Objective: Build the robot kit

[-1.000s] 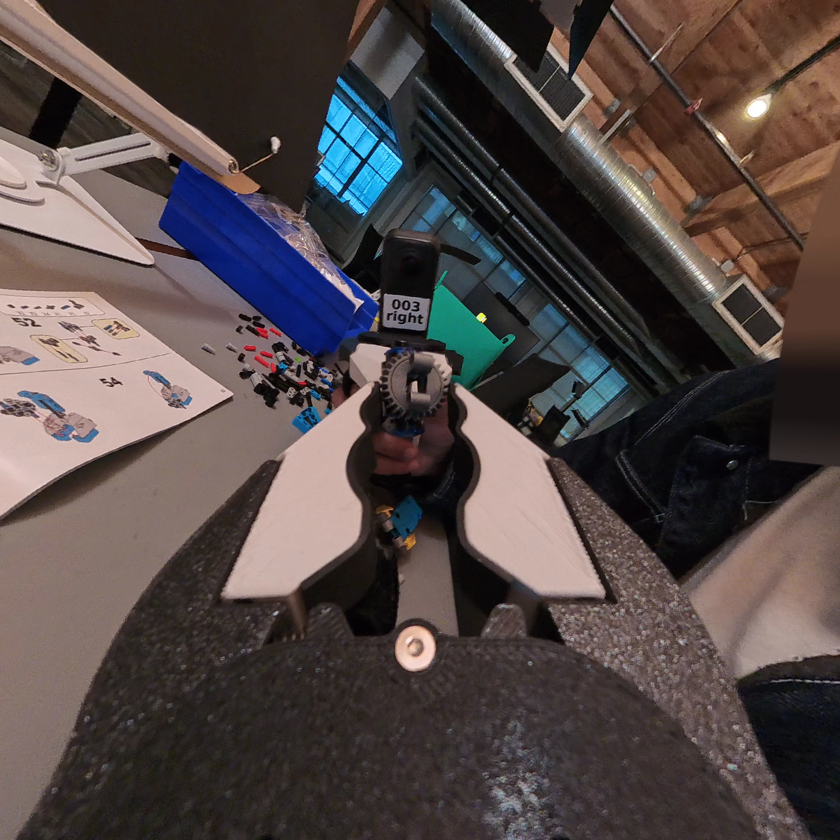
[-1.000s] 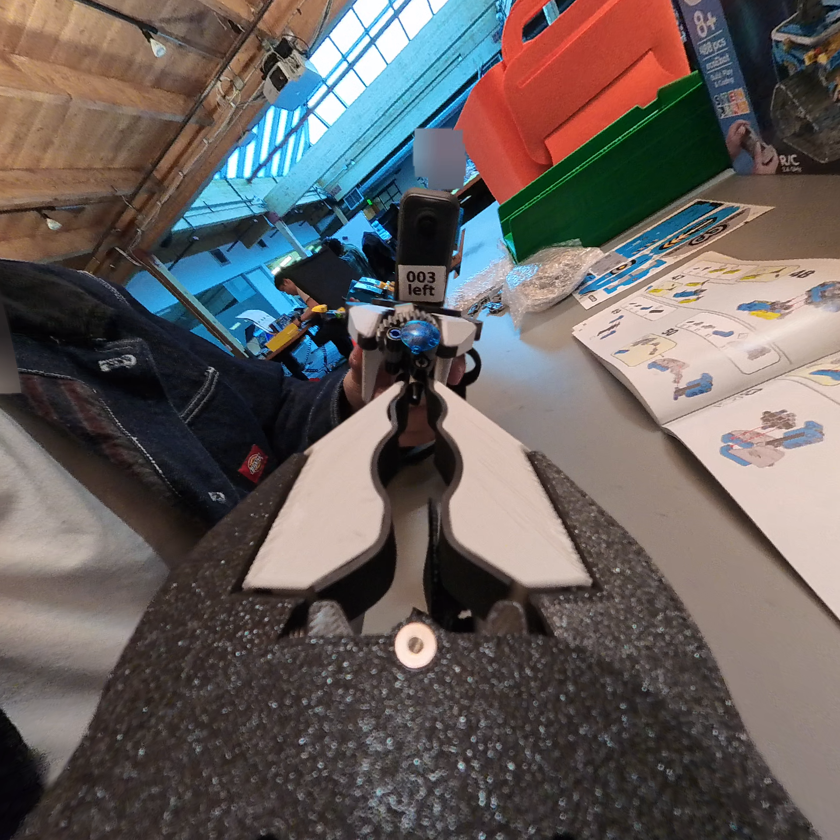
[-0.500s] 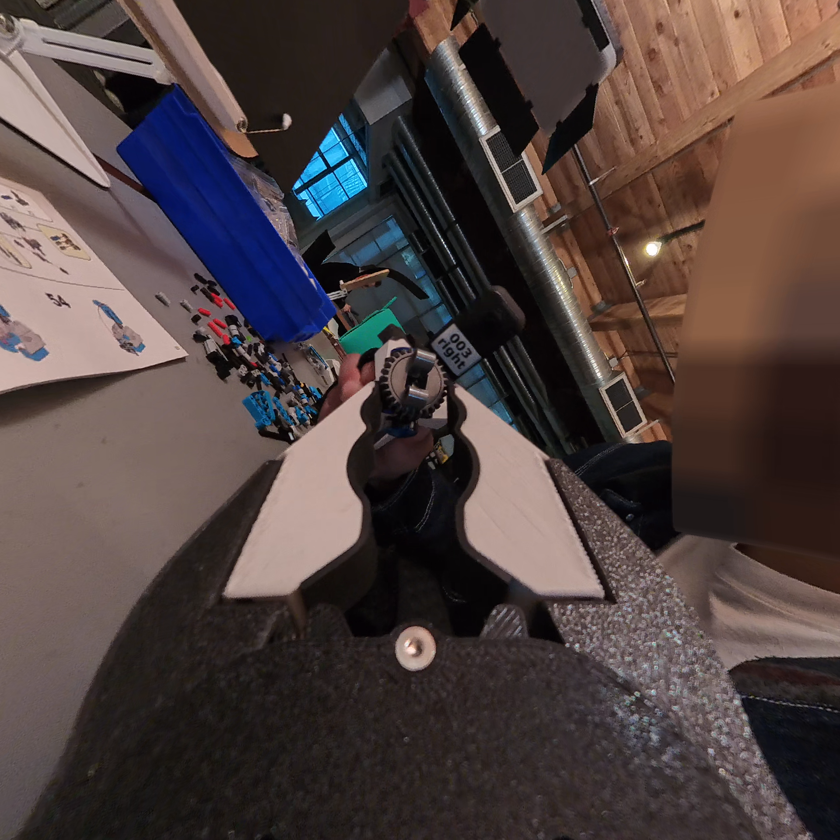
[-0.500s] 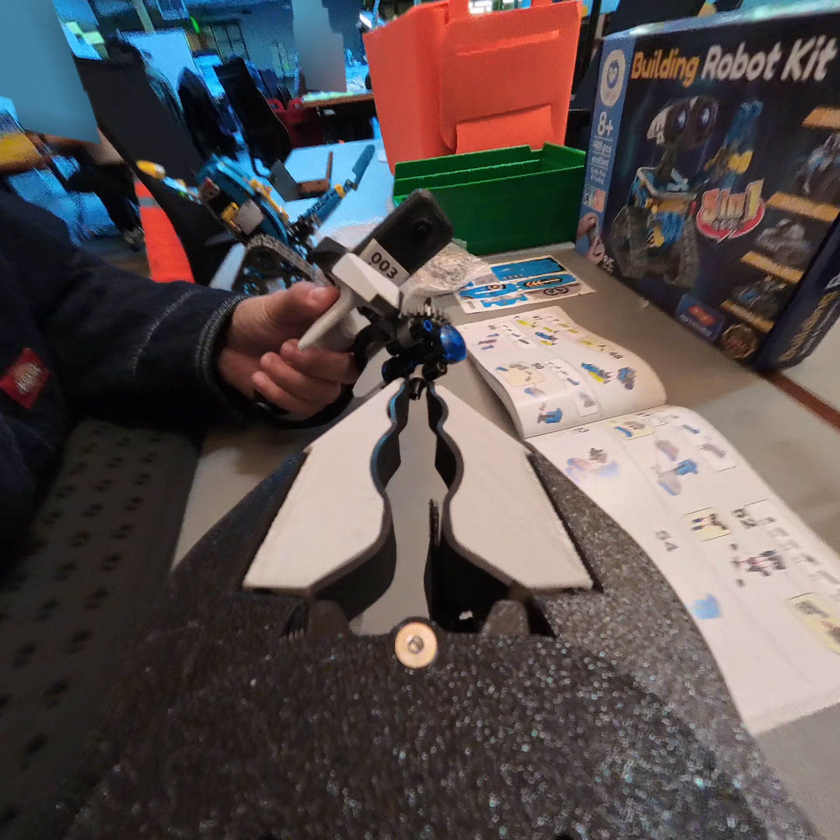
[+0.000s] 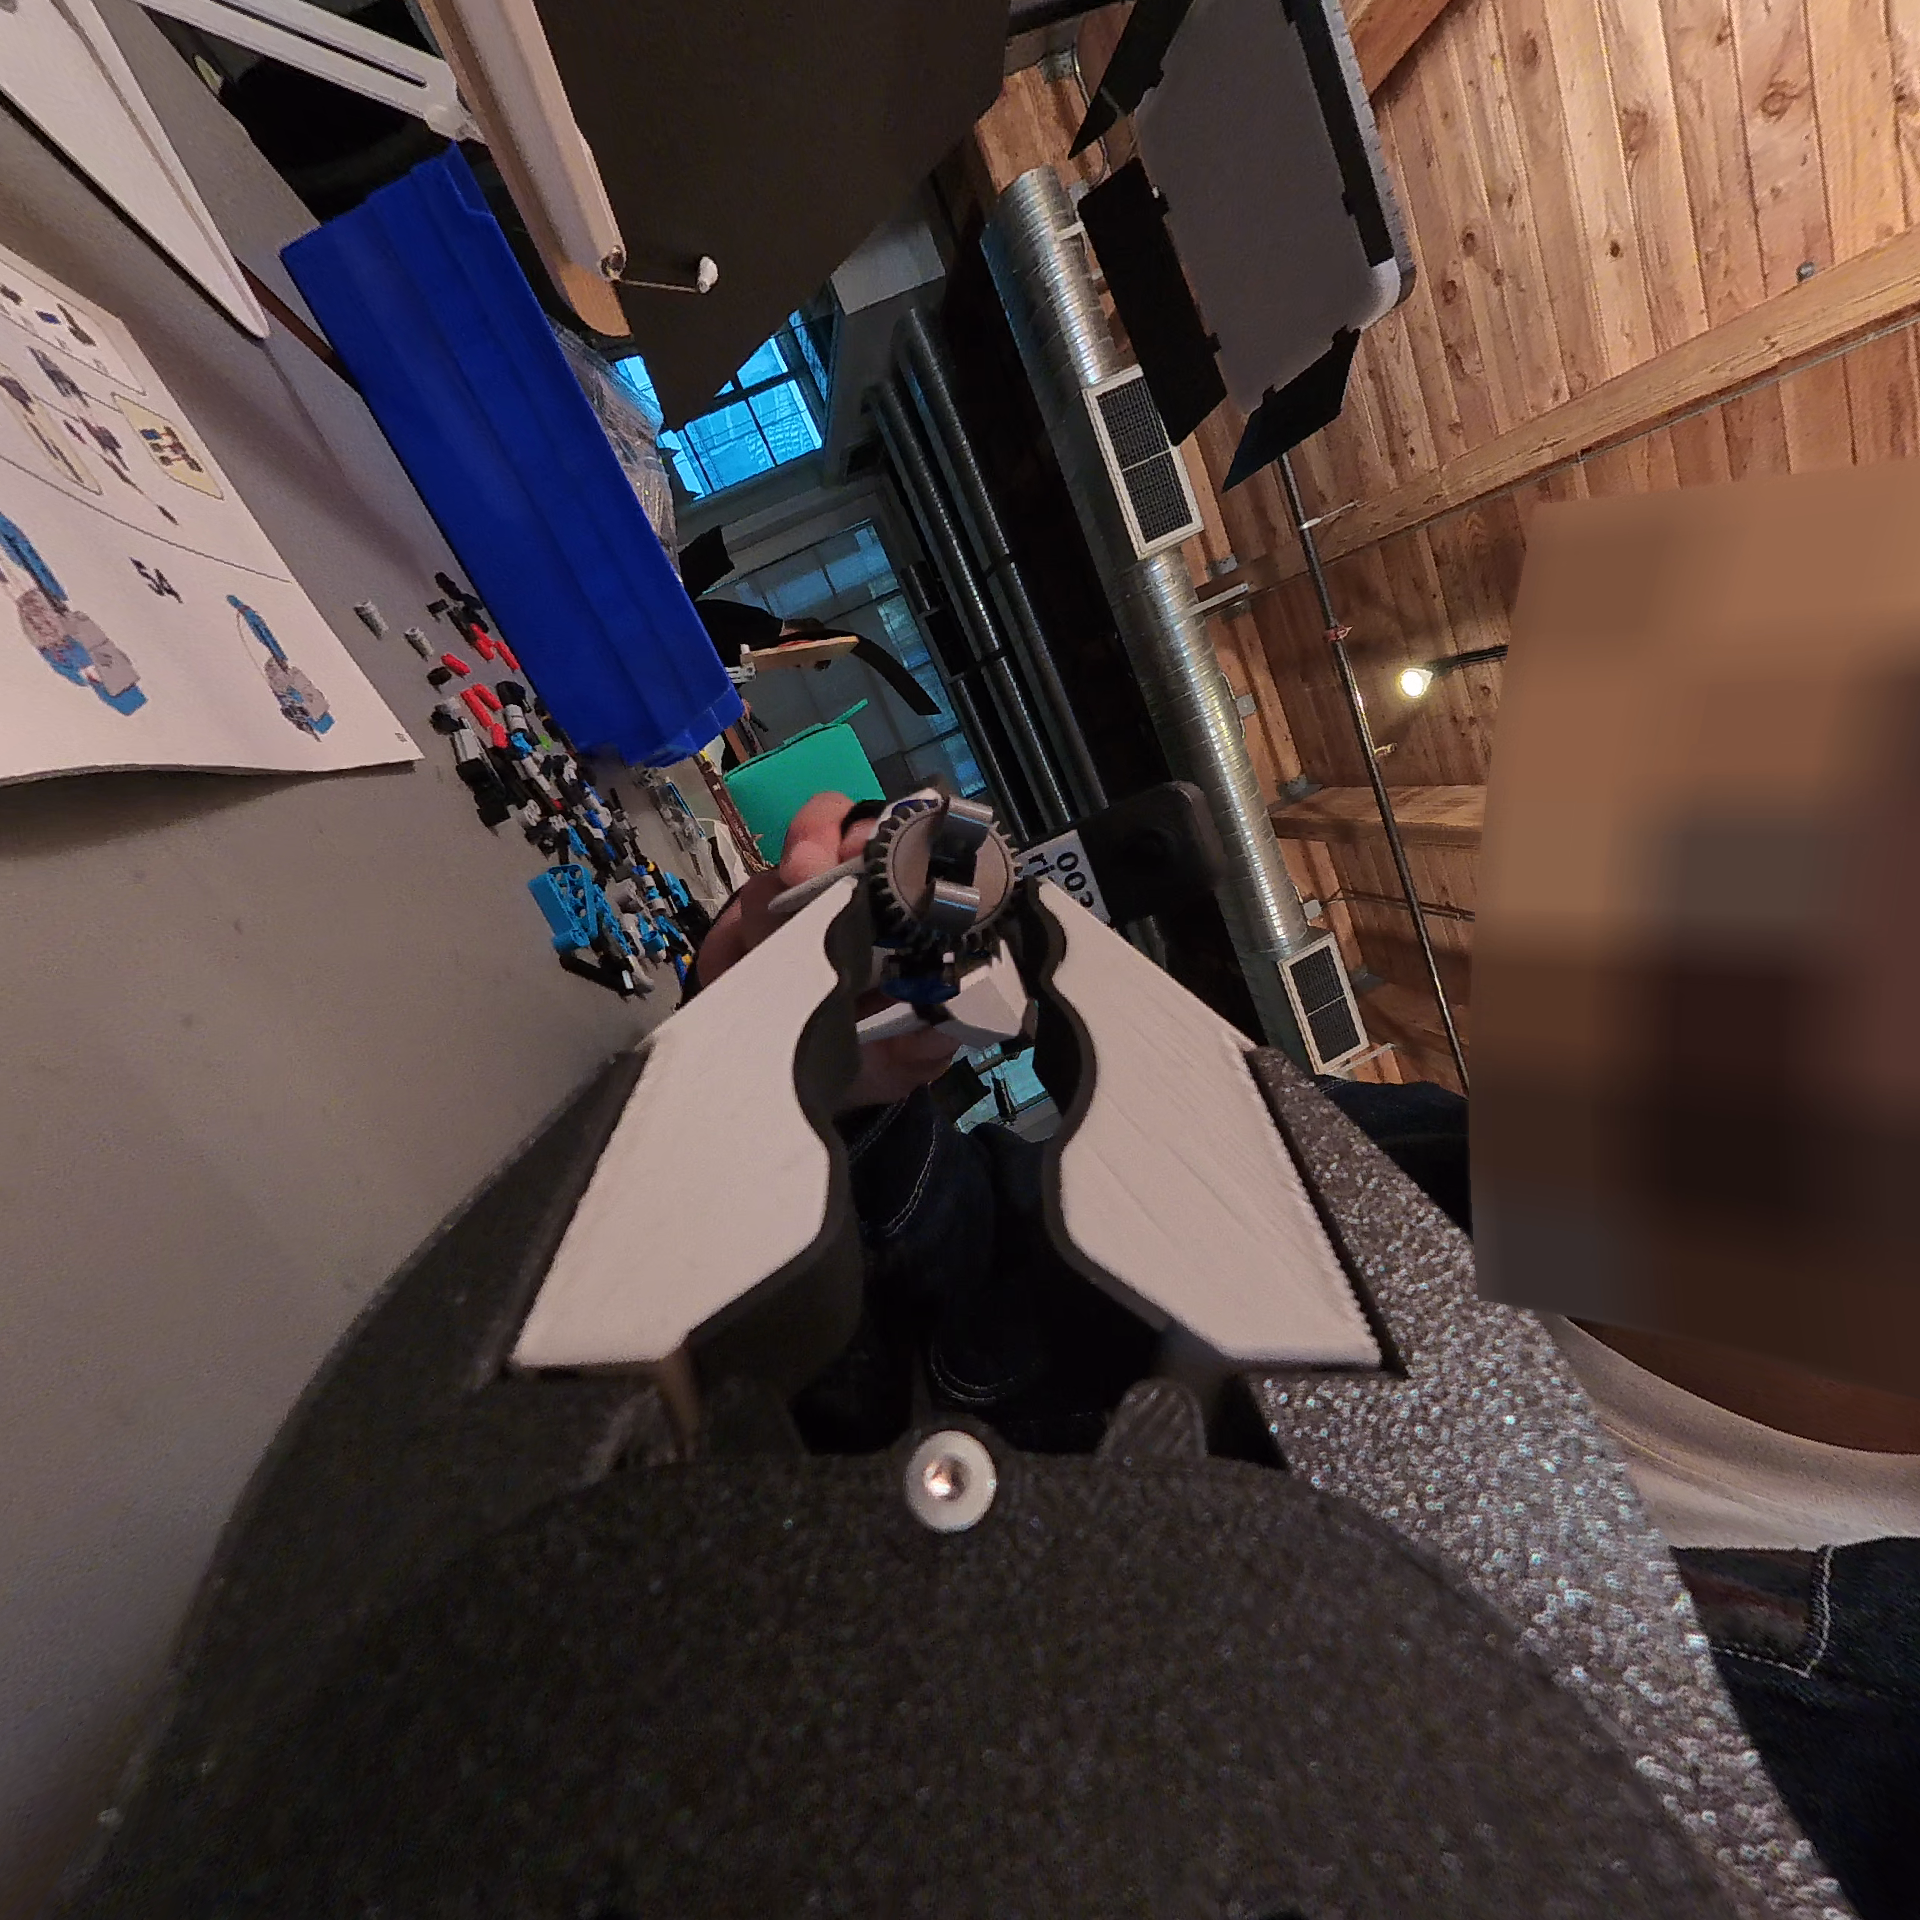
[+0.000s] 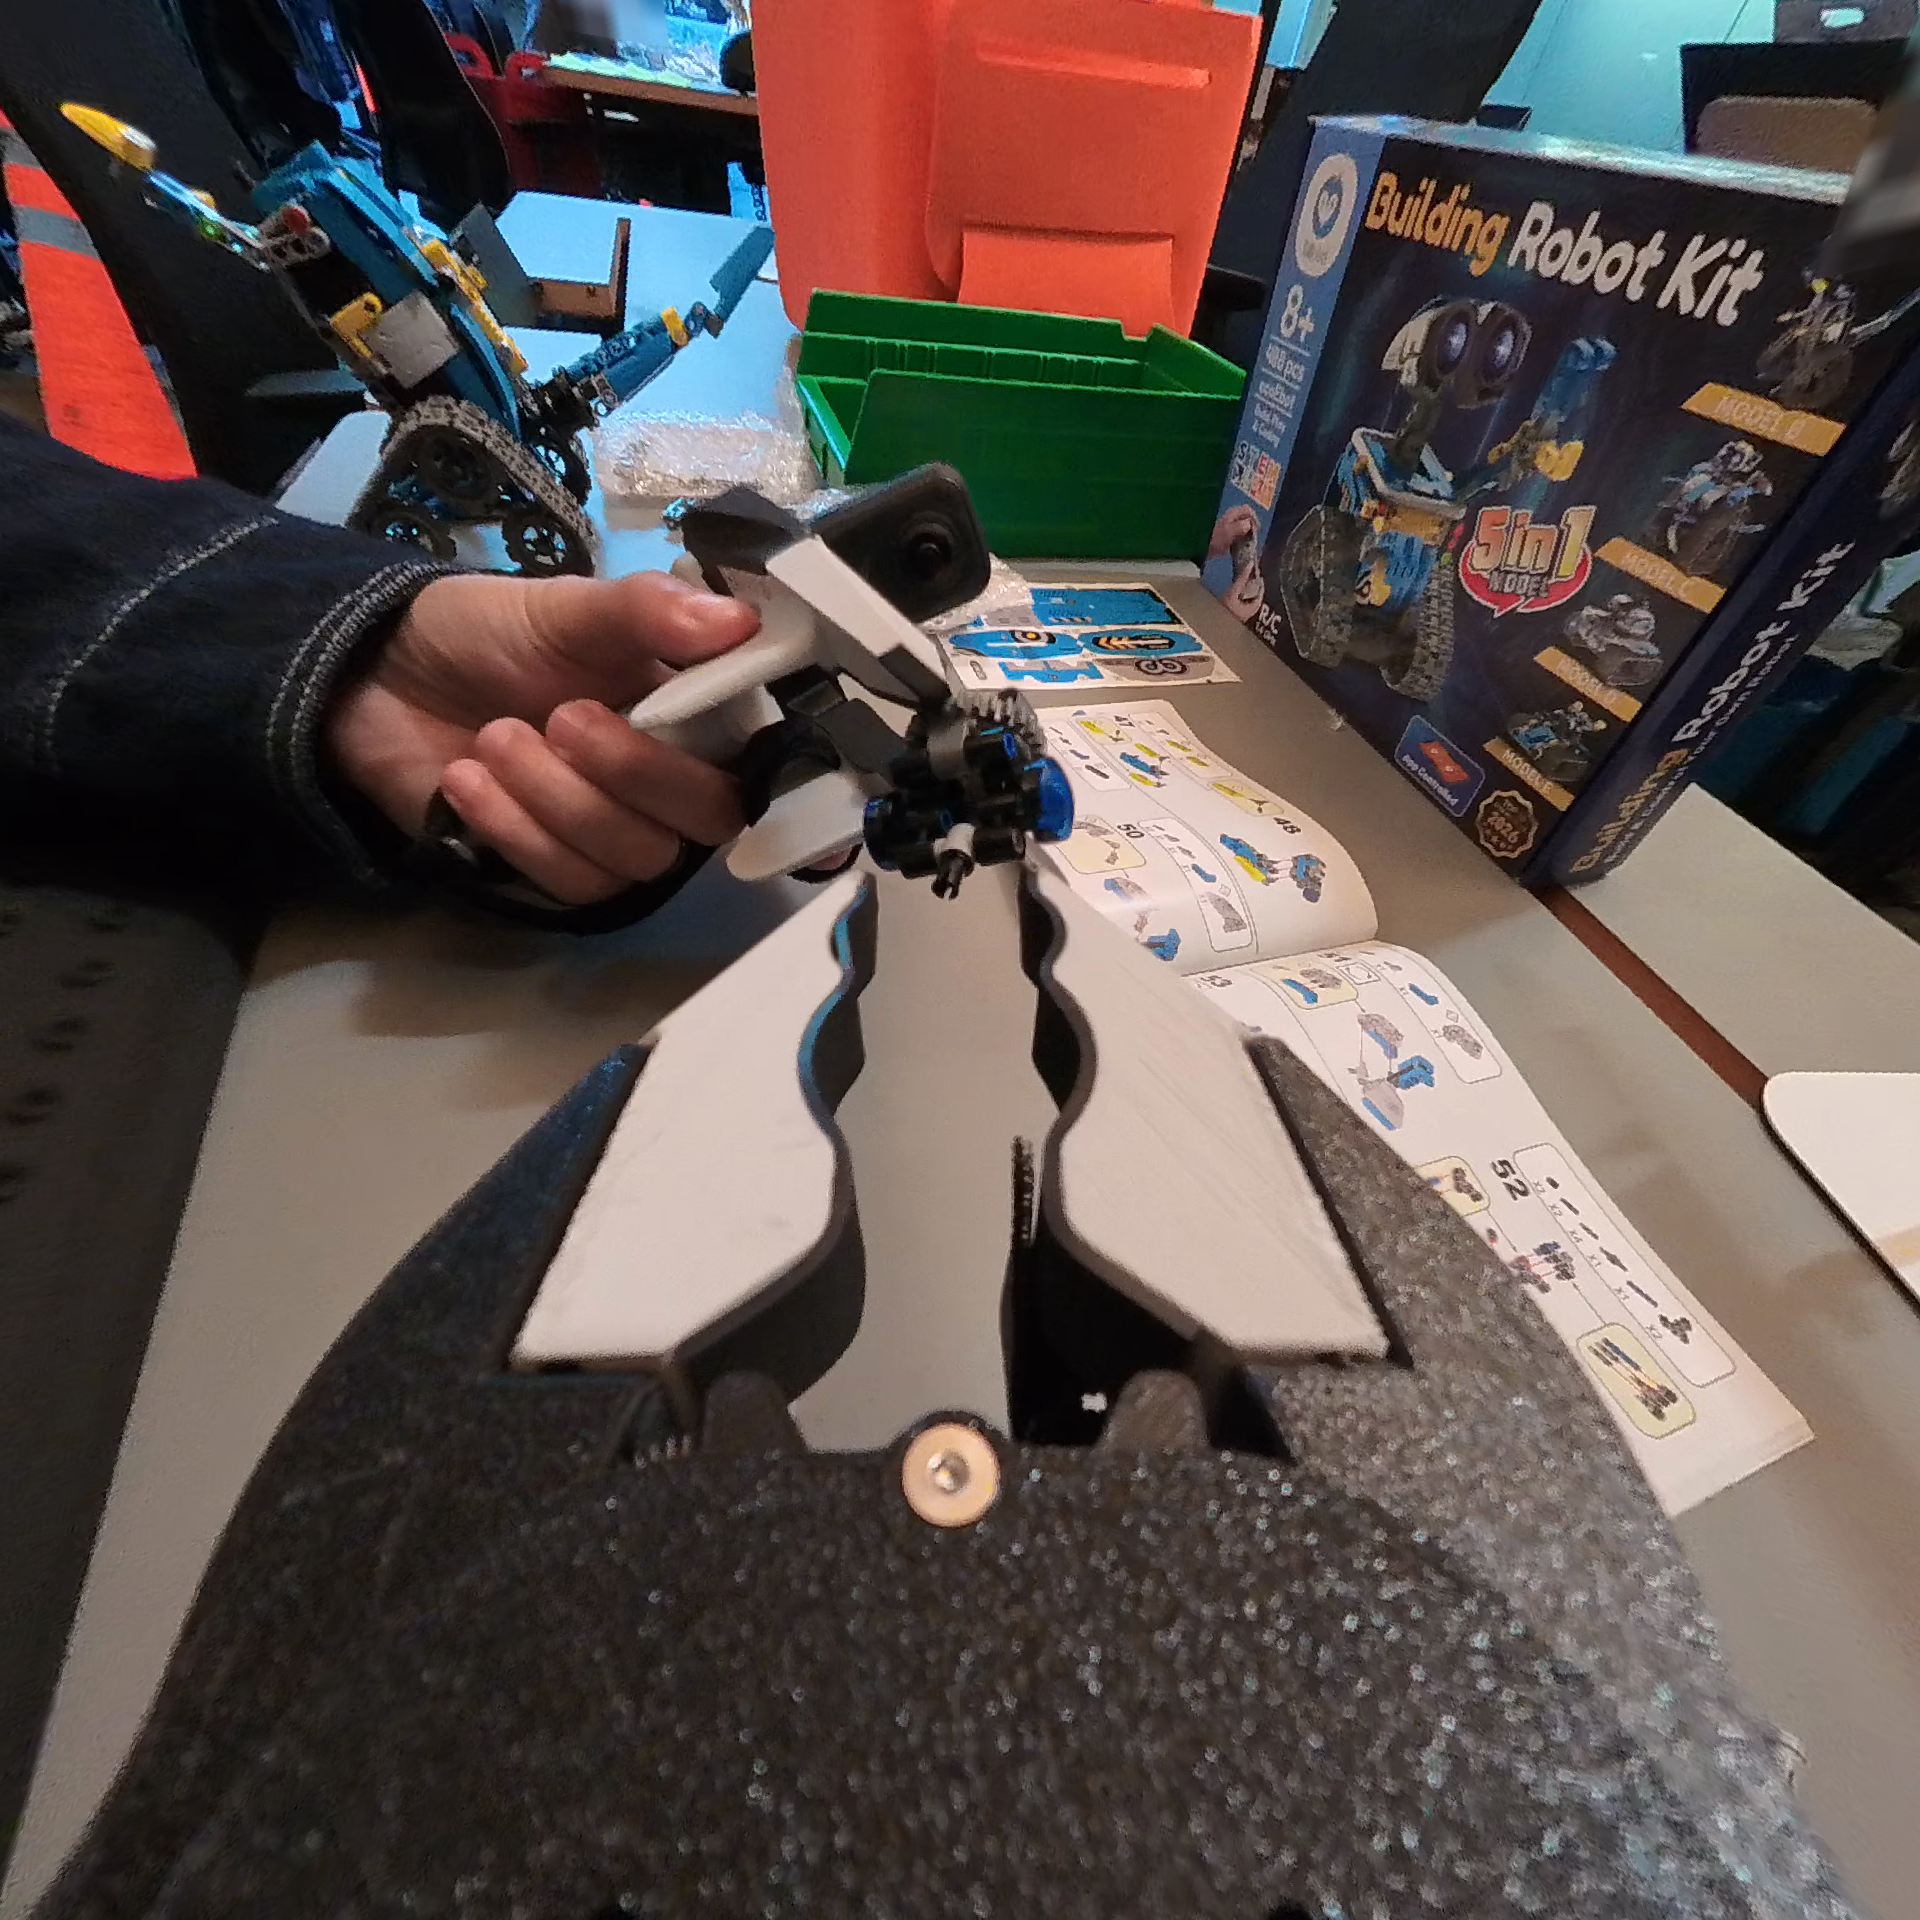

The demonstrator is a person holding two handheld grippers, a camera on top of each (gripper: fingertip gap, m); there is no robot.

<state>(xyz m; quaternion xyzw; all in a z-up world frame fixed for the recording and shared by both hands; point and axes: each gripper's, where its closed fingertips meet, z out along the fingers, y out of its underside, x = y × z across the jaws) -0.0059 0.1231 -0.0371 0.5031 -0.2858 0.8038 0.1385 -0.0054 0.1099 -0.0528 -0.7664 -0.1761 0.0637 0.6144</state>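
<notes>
- Left gripper (image 5: pixel 937 914): pinches a small black-and-blue gear assembly (image 5: pixel 943 871) at frame centre in the left wrist view, toothed gear facing the camera; holds it clear above the grey table (image 5: pixel 208 1039).
- Right gripper (image 6: pixel 943 894): spread apart now, nothing between the jaws; sits just below the gear assembly (image 6: pixel 961 795) at mid-frame in the right wrist view. Half a second ago, closed on the underside of that assembly; since then, lets go and backs off slightly.
- Assembly: carried by the left gripper (image 6: pixel 904 758) alone, in a hand (image 6: pixel 561 727) at centre left.
- Below right of the grippers: an open instruction booklet (image 6: pixel 1351 1039) flat on the table.
- Upper right: a kit box (image 6: pixel 1538 499); upper centre, a green bin (image 6: pixel 1039 447); upper left, a tracked brick model (image 6: pixel 457 416).
- Left wrist view, left of centre: loose small parts (image 5: pixel 540 758) beside a blue bin (image 5: pixel 499 468).
</notes>
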